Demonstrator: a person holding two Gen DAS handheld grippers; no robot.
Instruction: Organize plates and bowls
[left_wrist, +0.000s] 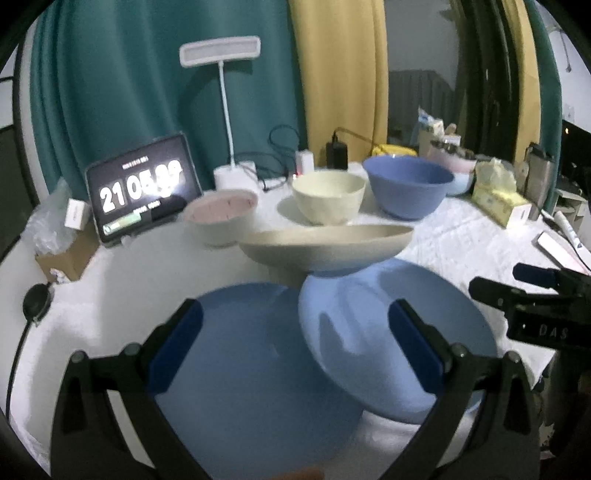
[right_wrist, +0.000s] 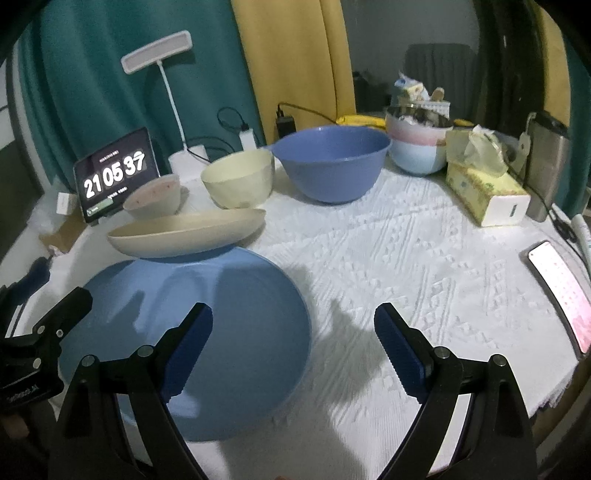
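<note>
Two blue plates lie near the front: a darker one on the left and a lighter one overlapping it. A beige plate rests tilted on the lighter blue plate's far edge. Behind stand a pink bowl, a cream bowl and a big blue bowl. My left gripper is open above the blue plates. My right gripper is open and empty over the lighter plate's right edge; it also shows in the left wrist view.
A tablet clock and a desk lamp stand at the back left. Stacked bowls, a tissue box, a metal flask and a phone sit on the right of the white cloth.
</note>
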